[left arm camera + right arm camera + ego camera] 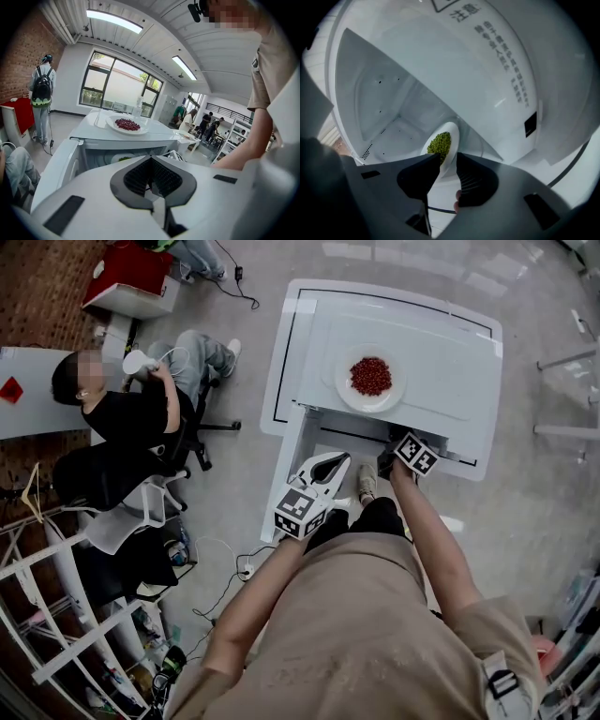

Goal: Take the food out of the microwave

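The white microwave (450, 399) stands with its door (289, 474) swung open on the left. Inside it lies a white plate of green food (440, 143), also visible in the cavity (117, 159). My right gripper (447, 164) reaches into the cavity, open, with the plate's near rim in the gap between its jaws. In the head view only its marker cube (414, 454) shows; the jaws are hidden under the microwave's top. My left gripper (151, 180) is shut on nothing and hangs in front of the open door (328, 468). A plate of red food (371, 377) sits on top of the microwave.
A person sits on an office chair (122, 418) to the left. A red box (131, 273) stands at the far left, metal racks (56, 615) at the near left, cables on the floor (225, 577). A clear bottle (137, 110) stands on the microwave top.
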`<state>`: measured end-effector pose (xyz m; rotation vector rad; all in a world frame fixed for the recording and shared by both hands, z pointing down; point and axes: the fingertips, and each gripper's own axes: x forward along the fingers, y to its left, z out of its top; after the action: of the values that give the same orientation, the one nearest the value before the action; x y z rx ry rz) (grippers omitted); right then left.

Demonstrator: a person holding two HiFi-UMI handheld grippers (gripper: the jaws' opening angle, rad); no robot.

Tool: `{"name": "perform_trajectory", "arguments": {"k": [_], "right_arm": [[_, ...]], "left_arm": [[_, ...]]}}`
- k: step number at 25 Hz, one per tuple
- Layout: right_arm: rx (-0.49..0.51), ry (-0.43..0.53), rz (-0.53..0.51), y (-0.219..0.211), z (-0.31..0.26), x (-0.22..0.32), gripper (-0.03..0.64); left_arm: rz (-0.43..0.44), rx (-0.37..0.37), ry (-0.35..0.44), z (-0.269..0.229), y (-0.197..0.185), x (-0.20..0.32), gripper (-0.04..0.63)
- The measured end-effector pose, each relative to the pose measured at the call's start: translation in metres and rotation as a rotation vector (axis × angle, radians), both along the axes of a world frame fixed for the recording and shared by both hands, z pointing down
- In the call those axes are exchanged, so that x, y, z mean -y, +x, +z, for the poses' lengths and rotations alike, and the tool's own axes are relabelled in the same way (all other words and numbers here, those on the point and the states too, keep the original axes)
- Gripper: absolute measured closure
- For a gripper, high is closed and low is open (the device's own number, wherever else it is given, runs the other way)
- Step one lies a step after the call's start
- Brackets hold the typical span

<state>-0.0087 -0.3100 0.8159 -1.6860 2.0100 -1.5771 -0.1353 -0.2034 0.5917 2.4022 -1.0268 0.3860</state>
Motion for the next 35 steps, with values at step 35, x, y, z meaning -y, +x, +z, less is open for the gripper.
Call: {"name": "perform_trajectory", "arguments": {"k": [35], "right_arm": [[0.574, -0.11, 0.067, -0.034, -0.019, -0.047, 0.598]], "left_arm": [[-0.067, 0.026, 0.024, -0.007, -0.02, -0.001, 0.591]]}}
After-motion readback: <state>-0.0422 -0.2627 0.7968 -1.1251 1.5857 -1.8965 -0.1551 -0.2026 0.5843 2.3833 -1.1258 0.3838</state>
